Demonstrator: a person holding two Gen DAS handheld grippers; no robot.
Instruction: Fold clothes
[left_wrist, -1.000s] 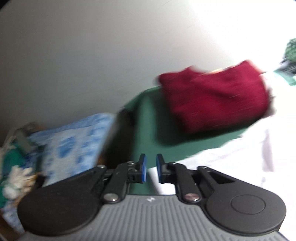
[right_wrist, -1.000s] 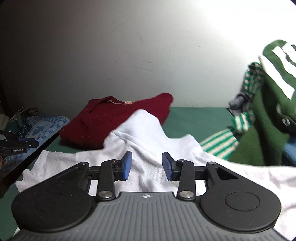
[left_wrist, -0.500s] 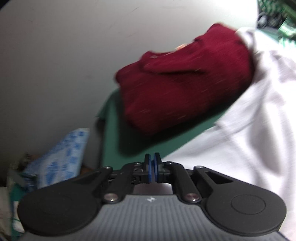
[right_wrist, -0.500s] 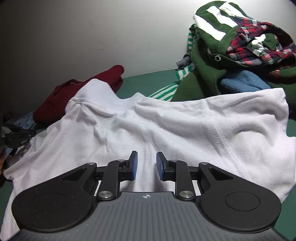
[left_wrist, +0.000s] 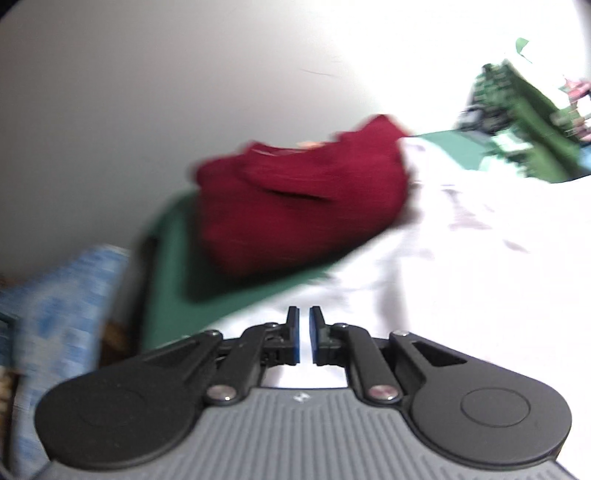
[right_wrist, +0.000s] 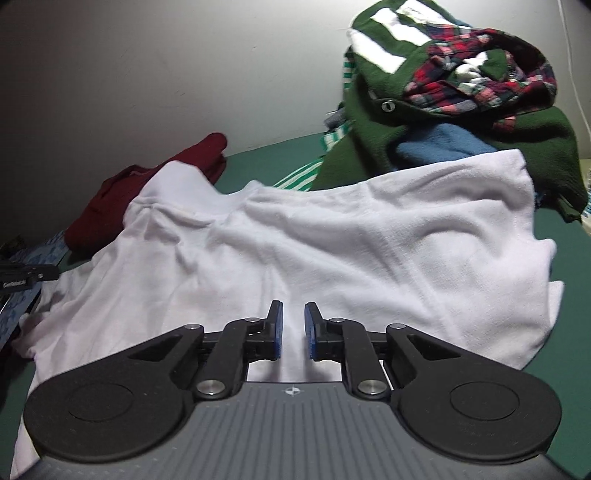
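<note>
Since earlier, both claws narrowed over the rumpled white shirt (right_wrist: 332, 251), left (left_wrist: 303, 328) reopening, right (right_wrist: 292, 325) closing, neither gripping.

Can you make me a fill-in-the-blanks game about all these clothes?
1. The shirt spread out under the right gripper is ____.
2. The sweater beside the white shirt's far left end is dark ____.
3. The table cover under the clothes is ____.
4. The checked cloth lies on ____ of the pile.

Missing words: white; red; green; top
</note>
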